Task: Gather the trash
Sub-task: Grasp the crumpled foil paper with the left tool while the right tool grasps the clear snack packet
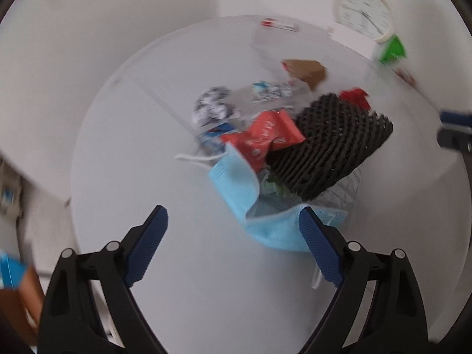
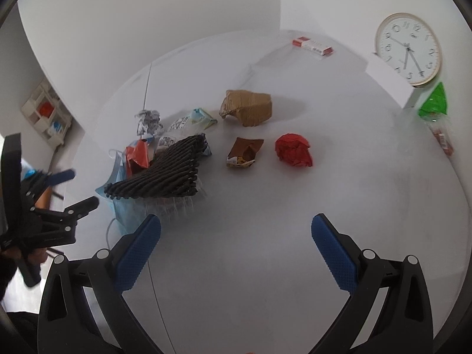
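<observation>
While trash pile [image 1: 283, 147] sits at twelve o'clock, left gripper [image 1: 233, 230] and right gripper [image 2: 236, 236] gape wide, empty; nothing collected yet.

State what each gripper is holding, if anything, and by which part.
Nothing is held. The left gripper and the right gripper both stand open above the white table, near the crumpled light-blue face mask.

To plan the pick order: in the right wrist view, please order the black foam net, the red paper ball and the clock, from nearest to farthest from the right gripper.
From the right gripper:
1. Black foam net, left, on the pile.
2. Red paper ball, ahead, slightly right.
3. Clock, far right, at the wall.
</observation>
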A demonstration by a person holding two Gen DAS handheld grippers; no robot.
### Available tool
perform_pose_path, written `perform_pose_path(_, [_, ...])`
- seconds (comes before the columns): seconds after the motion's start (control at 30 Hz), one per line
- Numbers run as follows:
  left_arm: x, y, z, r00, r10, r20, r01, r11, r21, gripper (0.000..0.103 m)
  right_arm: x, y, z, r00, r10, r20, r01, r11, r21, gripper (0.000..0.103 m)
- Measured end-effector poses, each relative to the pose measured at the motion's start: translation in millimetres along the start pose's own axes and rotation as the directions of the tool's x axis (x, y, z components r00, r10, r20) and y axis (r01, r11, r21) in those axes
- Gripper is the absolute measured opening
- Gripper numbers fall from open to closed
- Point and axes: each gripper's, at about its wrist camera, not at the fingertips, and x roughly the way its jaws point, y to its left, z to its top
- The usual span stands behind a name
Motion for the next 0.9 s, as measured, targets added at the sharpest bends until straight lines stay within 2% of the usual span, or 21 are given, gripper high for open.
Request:
perform_pose_path(0.1, [18,0,5,0.997,-0.067,-0.028,0.069,0.996,0.064,0.084,8,3,9,0.999,0.023,-0.029,-0.024,1.000,-0.015,0.101])
perform_pose_path(0.17, [26,1,9,0.995,-0.093,-0.038,0.096,0.991,0.093,0.084,8,6,22,0.996,0.083,-0.023,-0.083,0.997,0.007,0.101])
perform_pose_path(0.27, [32,5,12,0.990,-0.134,-0.045,0.137,0.986,0.090,0.084,10,18,54,0.975,0.224,0.000,-0.224,0.974,0.023,0.101])
perform_pose_path(0.4, [33,9,9,0.984,-0.167,-0.055,0.172,0.981,0.094,0.084,33,45,99,0.953,0.301,-0.032,-0.303,0.951,-0.056,0.101])
perform_pose_path(0.5, [32,15,7,0.981,-0.188,-0.058,0.192,0.978,0.079,0.084,72,61,129,0.954,0.281,-0.100,-0.293,0.947,-0.129,0.101])
perform_pose_path(0.63, [29,25,7,0.979,-0.196,-0.059,0.199,0.978,0.060,0.084,136,69,149,0.938,0.239,-0.252,-0.293,0.934,-0.203,0.097])
perform_pose_path(0.77, [24,37,7,0.977,-0.206,-0.060,0.209,0.977,0.041,0.084,172,88,150,0.906,0.173,-0.386,-0.322,0.873,-0.366,0.097])
perform_pose_path(0.83, [22,44,10,0.977,-0.206,-0.059,0.208,0.978,0.027,0.084,180,97,147,0.894,0.140,-0.425,-0.334,0.841,-0.425,0.095])
perform_pose_path(0.87, [19,48,12,0.977,-0.205,-0.054,0.207,0.978,0.021,0.084,184,100,146,0.892,0.129,-0.434,-0.337,0.829,-0.446,0.091])
perform_pose_path(0.9, [17,51,14,0.977,-0.207,-0.051,0.208,0.978,0.016,0.084,185,103,144,0.886,0.121,-0.447,-0.343,0.820,-0.459,0.082])
